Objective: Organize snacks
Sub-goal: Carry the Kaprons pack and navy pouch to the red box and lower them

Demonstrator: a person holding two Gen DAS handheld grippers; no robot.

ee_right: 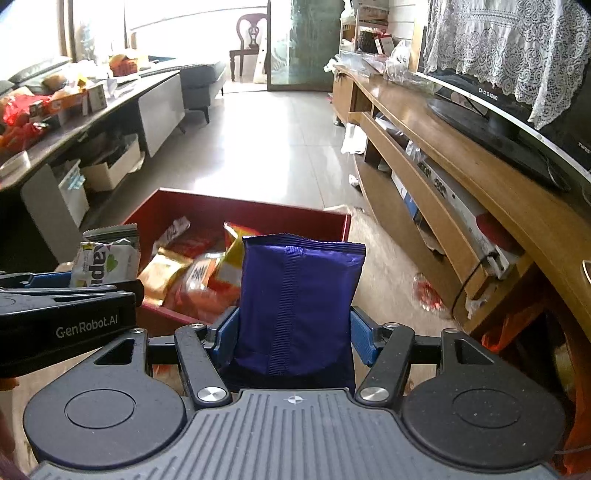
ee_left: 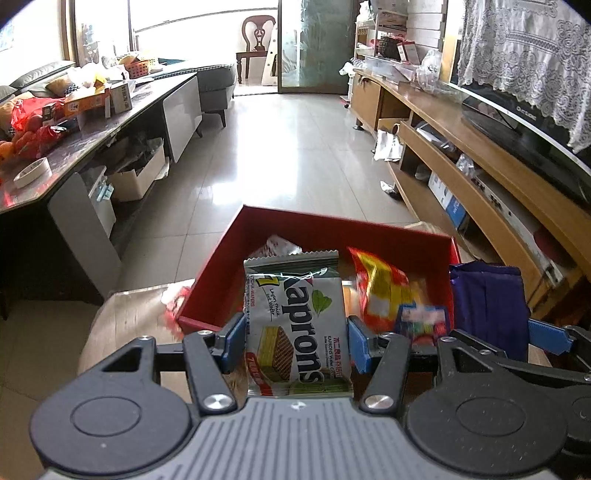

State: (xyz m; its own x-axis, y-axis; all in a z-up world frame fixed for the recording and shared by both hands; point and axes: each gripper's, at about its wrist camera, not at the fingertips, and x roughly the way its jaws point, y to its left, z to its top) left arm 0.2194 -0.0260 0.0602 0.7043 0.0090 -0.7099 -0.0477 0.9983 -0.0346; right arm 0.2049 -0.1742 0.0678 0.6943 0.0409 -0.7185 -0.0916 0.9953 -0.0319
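Left gripper (ee_left: 296, 338) clamps the wafer pack (ee_left: 295, 325), right gripper (ee_right: 295, 332) the purple pouch (ee_right: 297, 302), both poised before the red box (ee_left: 332, 230) ahead for dropping in

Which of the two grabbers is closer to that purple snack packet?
Right. The right gripper is clamped on the purple packet itself. The left gripper sits beside it, holding the Kaprons wafer pack.

Gleaming under daylight pouring through the tall windows (ee_left: 37, 33): pale glossy floor tiles (ee_left: 280, 147). Running along the right, a long wooden TV cabinet (ee_left: 480, 173) bearing a lace-draped television (ee_right: 517, 122); standing opposite, a cluttered dark-topped sideboard (ee_left: 122, 114), grey sofa (ee_left: 214, 77), carved wooden chair (ee_left: 258, 40).
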